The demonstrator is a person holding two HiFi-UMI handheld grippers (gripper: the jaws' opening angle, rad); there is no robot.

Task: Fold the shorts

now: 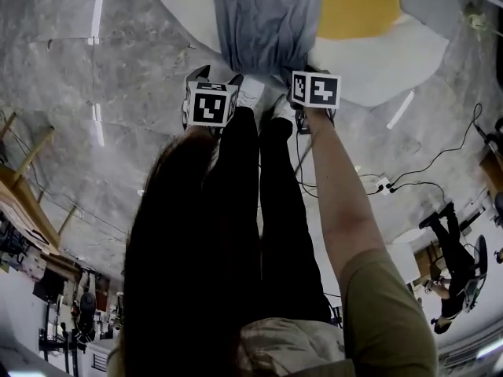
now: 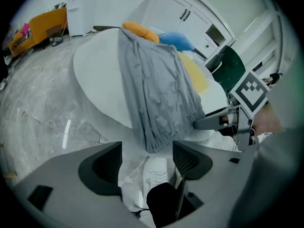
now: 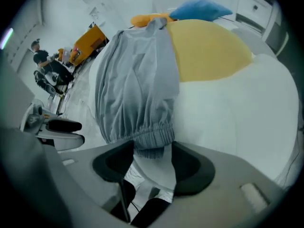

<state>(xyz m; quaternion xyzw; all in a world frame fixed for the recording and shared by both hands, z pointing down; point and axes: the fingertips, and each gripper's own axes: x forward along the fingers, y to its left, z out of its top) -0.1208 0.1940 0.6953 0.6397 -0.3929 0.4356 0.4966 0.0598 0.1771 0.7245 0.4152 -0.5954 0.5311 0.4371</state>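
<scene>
A rounded white bench (image 1: 385, 65) stands on a grey marbled floor (image 1: 102, 77). Grey shorts (image 1: 267, 22) lie lengthwise on it, their elastic waistband hanging over the near rim. A flat yellow piece (image 1: 357, 5) lies touching them; an orange thing (image 3: 147, 19) and a blue thing (image 3: 199, 7) sit at the far end.

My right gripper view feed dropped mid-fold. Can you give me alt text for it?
Grey shorts lie lengthwise on a round white table, their elastic waistband draped over the near edge. The waistband sits right at the tips of the open jaws of the right gripper, not yet pinched. A yellow cloth lies on the table beside the shorts.
</scene>
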